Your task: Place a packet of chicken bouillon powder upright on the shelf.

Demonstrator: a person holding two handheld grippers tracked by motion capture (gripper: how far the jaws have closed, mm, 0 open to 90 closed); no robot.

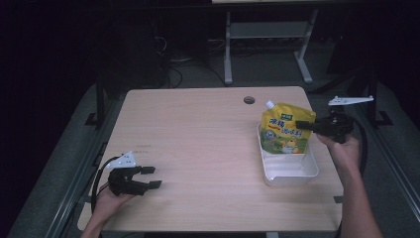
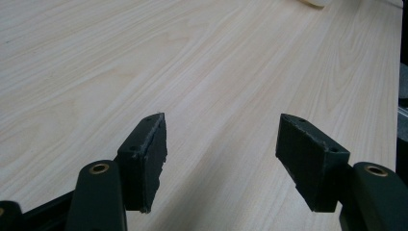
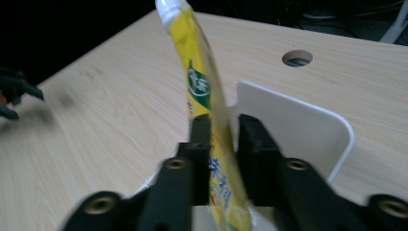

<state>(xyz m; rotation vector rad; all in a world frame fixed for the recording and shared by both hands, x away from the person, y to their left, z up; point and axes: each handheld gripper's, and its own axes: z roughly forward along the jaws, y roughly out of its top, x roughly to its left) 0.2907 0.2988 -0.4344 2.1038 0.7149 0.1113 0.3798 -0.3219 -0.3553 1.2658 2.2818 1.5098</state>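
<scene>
Light wooden table [image 1: 198, 139], with a round cable hole [image 1: 249, 100] near its far edge, just beyond a white rectangular tray [image 1: 289, 171] at the right side; nothing stands between these items. Yellow spouted refill pouch [image 1: 286, 128], white cap uppermost, upright over the tray's far end, its right edge clamped between the jaws of the right gripper [image 1: 303, 126], pouch wall pinched flat. Left gripper [image 1: 150, 177] at the near left corner, well apart from pouch and tray, jaws spread wide over bare wood, gripping nothing.
</scene>
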